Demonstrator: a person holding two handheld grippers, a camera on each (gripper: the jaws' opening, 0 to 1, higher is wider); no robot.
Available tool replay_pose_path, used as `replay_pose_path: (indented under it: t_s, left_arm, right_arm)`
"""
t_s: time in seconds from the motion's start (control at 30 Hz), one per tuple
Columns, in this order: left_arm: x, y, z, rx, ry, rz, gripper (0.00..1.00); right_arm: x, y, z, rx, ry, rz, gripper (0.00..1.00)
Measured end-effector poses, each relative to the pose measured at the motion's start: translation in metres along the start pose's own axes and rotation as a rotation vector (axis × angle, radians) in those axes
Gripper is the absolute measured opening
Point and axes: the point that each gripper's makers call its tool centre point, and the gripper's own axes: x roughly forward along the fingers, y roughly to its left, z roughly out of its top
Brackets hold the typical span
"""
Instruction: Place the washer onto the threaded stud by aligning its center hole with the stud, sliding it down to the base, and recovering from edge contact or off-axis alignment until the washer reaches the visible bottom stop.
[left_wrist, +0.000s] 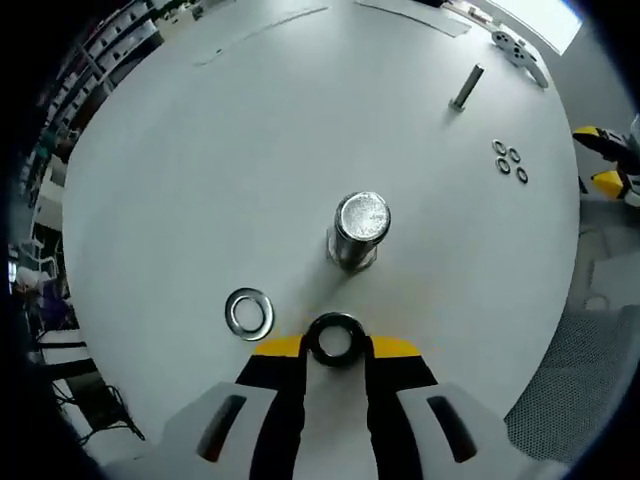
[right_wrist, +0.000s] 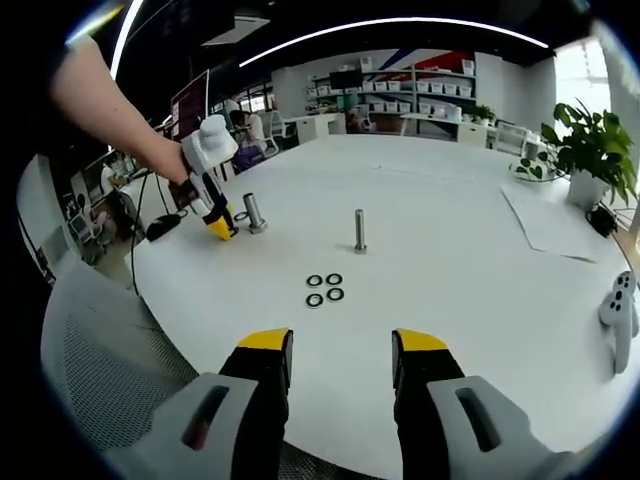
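Note:
In the left gripper view my left gripper (left_wrist: 336, 347) is shut on a dark washer (left_wrist: 335, 339), held flat between the yellow tips. Just beyond it stands a thick shiny stud (left_wrist: 358, 228), seen from above, a short gap away from the washer. A second, silver washer (left_wrist: 249, 313) lies on the white table to the left of the jaws. In the right gripper view my right gripper (right_wrist: 340, 352) hangs open over the table's near edge, holding nothing. Far left there, a hand holds the left gripper (right_wrist: 217, 226) beside that stud (right_wrist: 254, 213).
A thinner stud (right_wrist: 359, 230) stands mid-table, with several loose washers (right_wrist: 324, 288) in front of it. A white controller (right_wrist: 621, 316) lies at the right edge, paper sheets (right_wrist: 560, 222) and a plant (right_wrist: 590, 150) behind. A mesh chair (right_wrist: 90, 350) sits at the table's near left.

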Motion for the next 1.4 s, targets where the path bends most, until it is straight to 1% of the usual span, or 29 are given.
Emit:
replay_pose_path:
  t_s: [0.17, 0.27, 0.47, 0.5, 0.53, 0.73, 0.8, 0.87, 1.0, 1.2, 1.3, 1.4]
  left_arm:
    - [-0.002, -0.001, 0.000, -0.010, 0.009, 0.004, 0.20]
    - [-0.001, -0.001, 0.000, 0.010, -0.001, 0.003, 0.20]
    - [-0.002, -0.004, 0.001, 0.016, -0.004, -0.004, 0.19]
    - [-0.002, -0.007, 0.001, 0.059, -0.002, -0.006, 0.19]
    - [-0.002, -0.009, 0.002, 0.079, -0.005, -0.006, 0.19]
    - [-0.003, -0.019, 0.005, 0.103, 0.006, -0.022, 0.19]
    - [-0.006, -0.019, 0.007, 0.127, 0.001, -0.019, 0.19]
    - [-0.008, -0.018, 0.007, 0.130, -0.001, -0.019, 0.19]
    - [-0.014, -0.017, 0.005, 0.161, -0.001, -0.012, 0.19]
    - [-0.024, -0.014, 0.006, 0.171, -0.023, -0.020, 0.19]
    - [-0.032, -0.011, 0.009, 0.187, -0.043, -0.013, 0.19]
    - [-0.040, -0.008, 0.013, 0.175, -0.061, -0.016, 0.19]
  right_arm:
    - [0.000, 0.000, -0.001, 0.002, 0.002, 0.000, 0.42]
    - [0.000, 0.000, 0.000, 0.000, 0.001, 0.001, 0.42]
    - [-0.001, -0.002, 0.001, 0.004, -0.007, -0.008, 0.42]
    - [-0.001, -0.002, 0.002, -0.002, -0.009, -0.010, 0.42]
    - [-0.001, -0.003, 0.002, -0.002, -0.011, -0.011, 0.42]
    - [-0.001, -0.002, 0.001, 0.001, -0.009, -0.008, 0.42]
    - [-0.001, -0.002, 0.001, -0.001, -0.007, -0.007, 0.42]
    - [-0.001, -0.002, 0.001, -0.004, -0.007, -0.005, 0.42]
    - [-0.001, -0.001, 0.001, -0.004, -0.006, -0.004, 0.42]
    - [-0.001, -0.001, 0.001, -0.004, -0.005, -0.002, 0.42]
    - [-0.001, -0.001, 0.001, -0.004, -0.004, -0.002, 0.42]
    - [0.000, 0.000, 0.001, -0.007, -0.003, -0.001, 0.42]
